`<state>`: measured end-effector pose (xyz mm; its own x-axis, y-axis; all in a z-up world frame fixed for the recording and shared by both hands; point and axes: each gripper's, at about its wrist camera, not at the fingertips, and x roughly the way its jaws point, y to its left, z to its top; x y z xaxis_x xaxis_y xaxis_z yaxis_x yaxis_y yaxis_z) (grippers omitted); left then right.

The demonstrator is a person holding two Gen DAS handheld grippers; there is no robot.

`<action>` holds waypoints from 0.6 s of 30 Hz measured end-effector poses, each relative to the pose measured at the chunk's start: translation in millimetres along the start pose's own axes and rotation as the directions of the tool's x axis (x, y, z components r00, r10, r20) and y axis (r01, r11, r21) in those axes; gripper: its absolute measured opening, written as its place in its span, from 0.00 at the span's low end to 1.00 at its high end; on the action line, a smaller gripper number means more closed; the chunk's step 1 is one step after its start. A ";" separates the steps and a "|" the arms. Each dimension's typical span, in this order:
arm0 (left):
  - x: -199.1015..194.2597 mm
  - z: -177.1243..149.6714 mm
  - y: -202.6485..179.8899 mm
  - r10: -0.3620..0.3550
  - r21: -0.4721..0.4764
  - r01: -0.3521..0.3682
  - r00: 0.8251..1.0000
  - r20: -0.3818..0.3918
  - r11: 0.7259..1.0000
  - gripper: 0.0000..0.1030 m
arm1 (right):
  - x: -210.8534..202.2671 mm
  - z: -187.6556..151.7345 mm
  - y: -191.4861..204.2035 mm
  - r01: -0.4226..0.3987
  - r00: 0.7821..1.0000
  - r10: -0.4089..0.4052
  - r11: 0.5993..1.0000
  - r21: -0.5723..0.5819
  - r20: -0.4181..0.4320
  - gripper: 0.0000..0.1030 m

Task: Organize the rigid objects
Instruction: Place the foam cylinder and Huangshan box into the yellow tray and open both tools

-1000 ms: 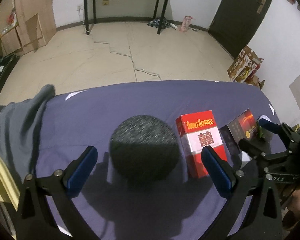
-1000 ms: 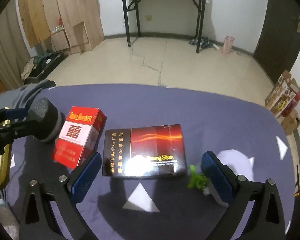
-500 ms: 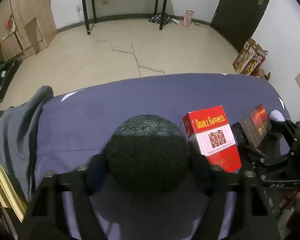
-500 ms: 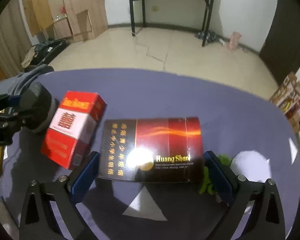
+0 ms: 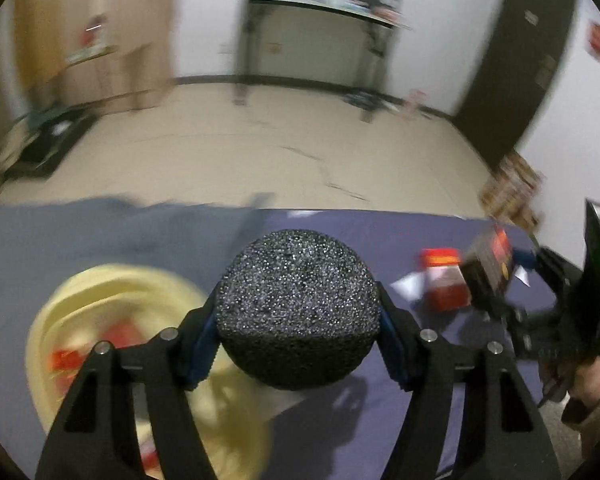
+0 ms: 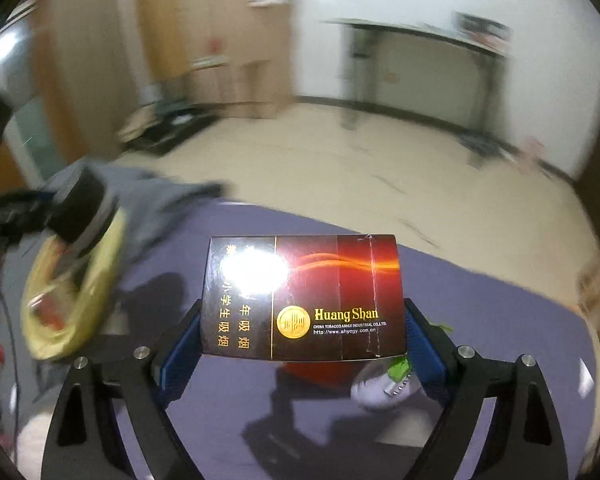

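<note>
On the far left sits the yellow basket (image 5: 112,292), round and blurry, with red things inside that are too smeared to name. The left gripper (image 5: 298,340) is clamped on the black foam ball (image 5: 298,312), blue pads pressed on both sides, and the ball hangs in the air just to the right of the basket and a little above it. So the basket lies down and to the left of the ball, and the left hand is the nearer one to it (my guess is that the ball goes in there).

Next to the right, a red box (image 5: 444,280) lies on the purple cloth (image 5: 360,232).

Farther right is the right gripper (image 6: 302,344). Its jaws are closing, with the dark Huang Shan box (image 6: 304,296) between them; the box is lifted off the cloth, its long side running straight across from pad to pad. From this hand the basket is well off to the left.

Under that box something green and something pale peek out, mostly hidden. The room behind is all blur.
</note>
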<state>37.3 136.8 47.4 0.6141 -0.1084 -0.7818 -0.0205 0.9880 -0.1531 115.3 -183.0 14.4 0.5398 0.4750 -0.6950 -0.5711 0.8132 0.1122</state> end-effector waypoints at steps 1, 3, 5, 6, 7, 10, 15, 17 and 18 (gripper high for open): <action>-11.7 -4.8 28.3 0.036 -0.054 -0.036 0.999 0.001 0.998 0.67 | 1.4 6.8 27.9 -0.045 0.999 0.045 0.998 -0.049 -0.003 0.88; -28.1 -17.4 83.3 0.089 -0.175 -0.092 0.996 -0.025 0.980 0.67 | 4.8 15.0 79.8 -0.138 0.990 0.137 0.983 -0.120 -0.018 0.88; -39.0 -29.8 123.2 0.149 -0.270 -0.160 0.987 -0.061 0.949 0.67 | 10.0 18.5 127.5 -0.236 0.972 0.232 0.958 -0.163 -0.047 0.88; -43.8 -36.2 137.6 0.163 -0.299 -0.178 0.984 -0.072 0.938 0.67 | 13.4 18.1 149.1 -0.270 0.963 0.263 0.947 -0.175 -0.064 0.88; -45.8 -42.0 147.1 0.164 -0.313 -0.180 0.983 -0.078 0.932 0.67 | 17.7 16.6 170.5 -0.302 0.953 0.291 0.935 -0.185 -0.085 0.88; -38.1 -56.3 170.1 0.180 -0.333 -0.213 0.975 -0.127 0.919 0.67 | 32.7 9.2 222.4 -0.363 0.929 0.341 0.916 -0.170 -0.146 0.88; -5.0 -70.2 190.5 0.169 -0.357 -0.224 0.969 -0.179 0.907 0.67 | 64.8 20.2 273.4 -0.325 0.941 0.286 0.913 -0.248 -0.180 0.88; 8.6 -71.2 201.9 0.162 -0.369 -0.225 0.968 -0.193 0.902 0.67 | 72.6 22.1 293.4 -0.303 0.947 0.254 0.909 -0.286 -0.195 0.88; 12.4 -71.0 205.4 0.156 -0.372 -0.220 0.968 -0.194 0.902 0.67 | 77.7 26.2 302.9 -0.299 0.948 0.247 0.907 -0.296 -0.200 0.88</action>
<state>-15.4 330.7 -36.6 0.4380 0.0281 -0.8985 -0.4474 0.8738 -0.1907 0.4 109.0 12.9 0.2465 0.5839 -0.7735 -0.8626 0.4960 0.0995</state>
